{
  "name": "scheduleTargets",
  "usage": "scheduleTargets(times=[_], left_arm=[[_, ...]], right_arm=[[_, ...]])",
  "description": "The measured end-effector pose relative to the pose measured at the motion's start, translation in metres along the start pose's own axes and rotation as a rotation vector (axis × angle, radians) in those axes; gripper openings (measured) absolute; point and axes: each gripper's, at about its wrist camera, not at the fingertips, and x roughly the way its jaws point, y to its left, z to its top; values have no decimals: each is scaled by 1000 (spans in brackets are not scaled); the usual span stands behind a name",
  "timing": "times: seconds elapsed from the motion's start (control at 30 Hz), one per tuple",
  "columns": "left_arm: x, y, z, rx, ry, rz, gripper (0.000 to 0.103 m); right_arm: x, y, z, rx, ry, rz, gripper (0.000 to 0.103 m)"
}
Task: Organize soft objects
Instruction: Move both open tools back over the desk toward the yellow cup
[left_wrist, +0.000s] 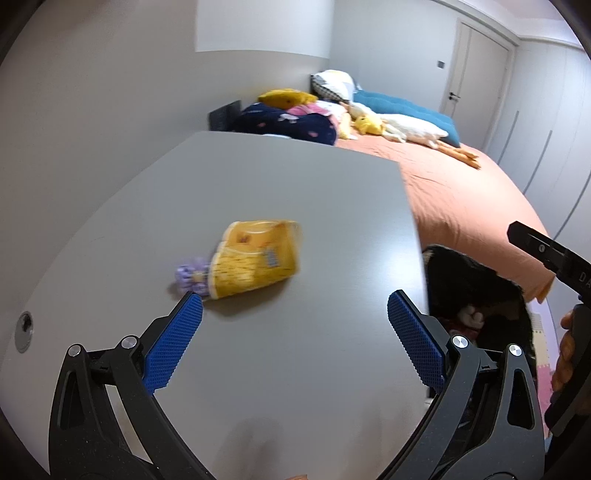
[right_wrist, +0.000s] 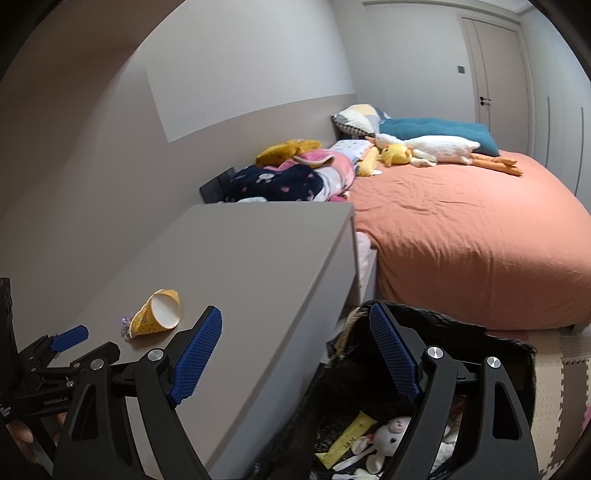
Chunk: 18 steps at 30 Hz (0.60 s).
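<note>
Grey table (left_wrist: 295, 206): yellow pack (left_wrist: 255, 258) beyond open left jaws

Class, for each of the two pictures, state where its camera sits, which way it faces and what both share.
Left wrist: on the left gripper, over the grey table, facing the yellow pack; a hand shows.
Right wrist: on the right gripper, at the table edge above the black bag, facing the bed.
Shared: table, pack, bed, toy goose.
</note>
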Motion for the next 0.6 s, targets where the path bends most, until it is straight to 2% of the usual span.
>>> scheduleTargets(times=[0.33,0.6], left_arm=[[2,61,0,-86,10,66,97],[7,94,-3,-119,31,106,97]], right_arm=[[34,55,3,-66,50,62,83],[61,91,0,-99,92,106,83]])
